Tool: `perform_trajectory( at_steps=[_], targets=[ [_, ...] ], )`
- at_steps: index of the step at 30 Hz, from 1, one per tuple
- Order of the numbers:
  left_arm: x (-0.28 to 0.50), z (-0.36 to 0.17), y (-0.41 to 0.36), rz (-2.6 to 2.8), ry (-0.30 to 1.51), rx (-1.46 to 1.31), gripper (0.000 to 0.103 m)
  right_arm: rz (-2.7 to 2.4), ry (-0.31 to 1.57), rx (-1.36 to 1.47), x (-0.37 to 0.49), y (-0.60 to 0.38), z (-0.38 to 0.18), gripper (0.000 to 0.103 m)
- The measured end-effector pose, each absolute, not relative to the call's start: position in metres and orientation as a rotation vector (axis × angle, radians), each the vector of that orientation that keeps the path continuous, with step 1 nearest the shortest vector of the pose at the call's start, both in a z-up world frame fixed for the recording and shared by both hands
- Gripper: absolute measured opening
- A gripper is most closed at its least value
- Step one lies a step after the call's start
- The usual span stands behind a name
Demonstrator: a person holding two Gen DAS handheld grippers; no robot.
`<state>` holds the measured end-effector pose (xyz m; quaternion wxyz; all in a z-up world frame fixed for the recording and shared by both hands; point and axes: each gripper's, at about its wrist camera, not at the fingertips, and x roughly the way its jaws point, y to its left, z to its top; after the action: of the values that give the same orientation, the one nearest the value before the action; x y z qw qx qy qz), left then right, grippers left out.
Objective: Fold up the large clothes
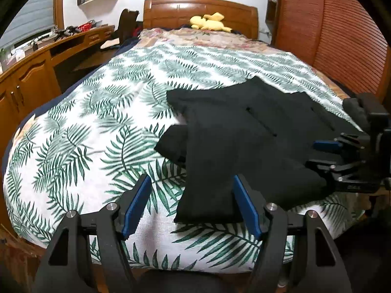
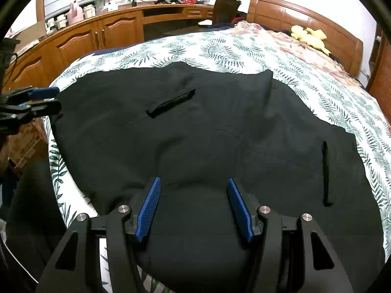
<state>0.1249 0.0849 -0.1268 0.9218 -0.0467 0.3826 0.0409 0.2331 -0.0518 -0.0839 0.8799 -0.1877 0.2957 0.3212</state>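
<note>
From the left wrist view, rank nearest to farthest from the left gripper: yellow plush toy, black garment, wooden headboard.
1. black garment, just ahead of the left gripper, right of centre.
2. yellow plush toy, at the bed's far end.
3. wooden headboard, just behind the toy.

Black garment (image 2: 195, 127) spread on leaf-print bedspread (image 2: 244, 48).

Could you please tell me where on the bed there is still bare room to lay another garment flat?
Free: the leaf-print cover between the black garment and the bed's desk-side edge, and the strip beyond it up to the floral bedding. Crowded: the near wardrobe-side corner, where the garment and both grippers sit.
</note>
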Motion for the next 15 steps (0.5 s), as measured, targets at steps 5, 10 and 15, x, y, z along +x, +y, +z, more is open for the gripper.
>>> perform_trajectory(
  at_steps=[5,10,15],
  targets=[
    [0.129,-0.138,0.084,0.093,0.817,-0.103,0.070,0.674,0.625,-0.393,0.227,-0.055,-0.081,0.059],
    [0.129,-0.142,0.085,0.099,0.833,-0.111,0.070,0.707,0.638,-0.385,0.215,-0.069,-0.075,0.059],
    [0.125,-0.146,0.085,0.098,0.849,-0.131,0.070,0.728,0.647,-0.398,0.203,-0.082,-0.078,0.059]
  ],
)
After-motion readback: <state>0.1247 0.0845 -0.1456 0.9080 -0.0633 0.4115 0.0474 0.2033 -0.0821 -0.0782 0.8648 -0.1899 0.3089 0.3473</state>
